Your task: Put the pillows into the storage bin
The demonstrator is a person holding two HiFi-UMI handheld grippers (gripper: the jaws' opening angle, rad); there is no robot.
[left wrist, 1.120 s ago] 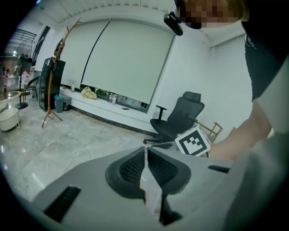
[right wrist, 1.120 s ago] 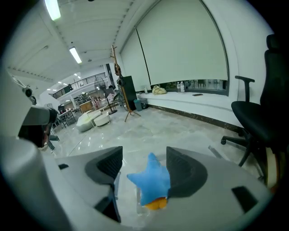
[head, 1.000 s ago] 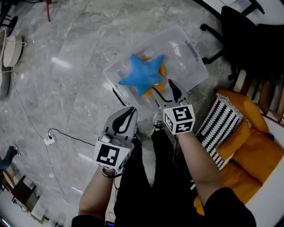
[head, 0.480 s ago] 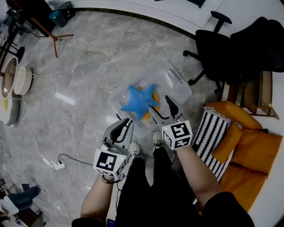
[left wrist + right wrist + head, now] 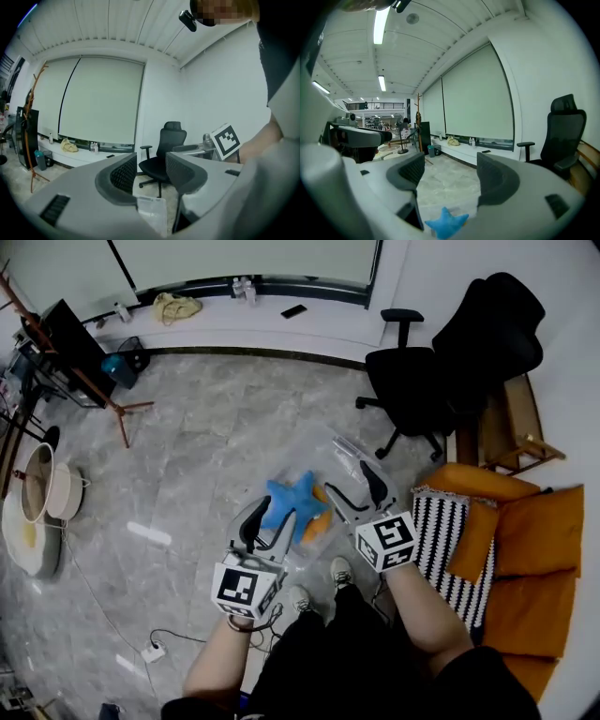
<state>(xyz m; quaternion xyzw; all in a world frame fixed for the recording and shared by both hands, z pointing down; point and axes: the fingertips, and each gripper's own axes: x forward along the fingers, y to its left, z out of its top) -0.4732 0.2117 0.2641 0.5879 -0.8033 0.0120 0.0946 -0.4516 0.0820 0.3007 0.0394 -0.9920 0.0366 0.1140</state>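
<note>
Left gripper and right gripper, jaws just opening and empty, hover over the bin; only the head view shows the orange pillow beside the star pillow.

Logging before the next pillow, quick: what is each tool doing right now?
Left tool: open, nothing between its jaws, which have just been opening.
Right tool: open, nothing between its jaws, which have just opened slightly further.

blue star pillow atop orange pillow | inside clear storage bin
</note>
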